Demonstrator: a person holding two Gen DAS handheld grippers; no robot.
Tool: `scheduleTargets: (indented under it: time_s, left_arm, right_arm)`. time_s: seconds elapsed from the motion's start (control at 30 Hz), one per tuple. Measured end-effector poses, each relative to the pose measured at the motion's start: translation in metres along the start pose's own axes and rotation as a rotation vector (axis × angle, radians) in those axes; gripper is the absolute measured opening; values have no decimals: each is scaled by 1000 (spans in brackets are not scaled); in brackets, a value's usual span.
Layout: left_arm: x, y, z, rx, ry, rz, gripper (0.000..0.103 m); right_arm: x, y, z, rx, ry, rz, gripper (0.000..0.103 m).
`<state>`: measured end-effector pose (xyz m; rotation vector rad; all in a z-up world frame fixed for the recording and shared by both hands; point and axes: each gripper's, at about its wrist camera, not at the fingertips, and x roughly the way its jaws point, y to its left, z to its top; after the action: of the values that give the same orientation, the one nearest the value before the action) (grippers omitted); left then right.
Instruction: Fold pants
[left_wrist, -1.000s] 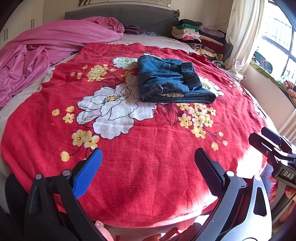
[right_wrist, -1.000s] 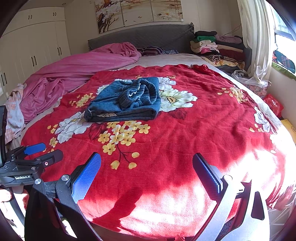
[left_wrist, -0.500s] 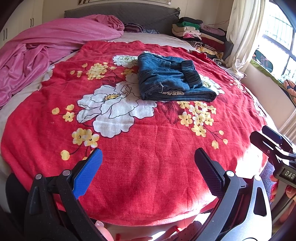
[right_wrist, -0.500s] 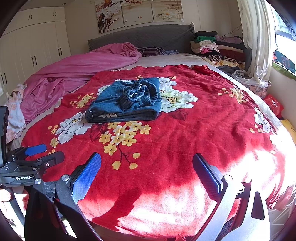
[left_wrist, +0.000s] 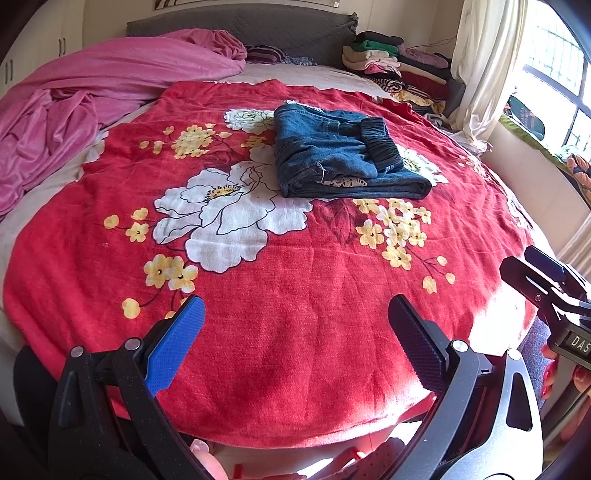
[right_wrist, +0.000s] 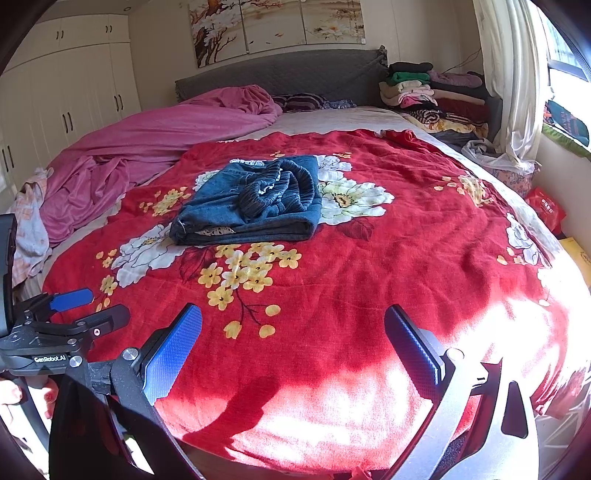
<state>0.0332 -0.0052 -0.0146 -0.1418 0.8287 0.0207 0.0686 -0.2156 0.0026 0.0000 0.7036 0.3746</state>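
On the red floral blanket (left_wrist: 295, 332), folded pants (left_wrist: 343, 158) lie well beyond both spread, empty hand-held grippers (left_wrist: 291, 317) (right_wrist: 291, 325).

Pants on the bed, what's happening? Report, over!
Left claw open, empty. Right claw open, empty. Blue pants lying folded on the red flowered blanket, both claws well short. Nothing in the way.

Folded pants (left_wrist: 343, 162) on red floral blanket (left_wrist: 295, 314), pink sheet (left_wrist: 92, 96) alongside
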Motion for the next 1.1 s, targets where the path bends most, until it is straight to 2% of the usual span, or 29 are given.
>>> scheduleTargets:
  time_s: [0.27,0.57,0.7,0.8,0.9,0.93,1.0,1.1]
  left_arm:
    - [2,2,-2,-6,14,-6,93]
    - [5,10,0,-13,21,50,93]
    - [8,19,4,-29,30,84,93]
    - [2,33,11,-68,-6,50,93]
    - [-2,57,33,-114,-39,22,93]
    - [3,68,45,-123,-32,43,93]
    - [21,94,70,-127,-2,164,93]
    - [56,144,106,-129,41,304,93]
  right_arm:
    - [1,0,0,0,3,-1,98]
    - [7,-6,-1,7,19,-7,98]
    - [15,-20,3,30,28,-26,98]
    - [21,-39,10,49,38,-62,98]
    - [27,-73,25,94,36,-95,98]
    - [29,-87,32,100,34,-129,98]
    - [37,-119,48,105,40,-194,98]
    - [61,-176,75,121,84,-276,98]
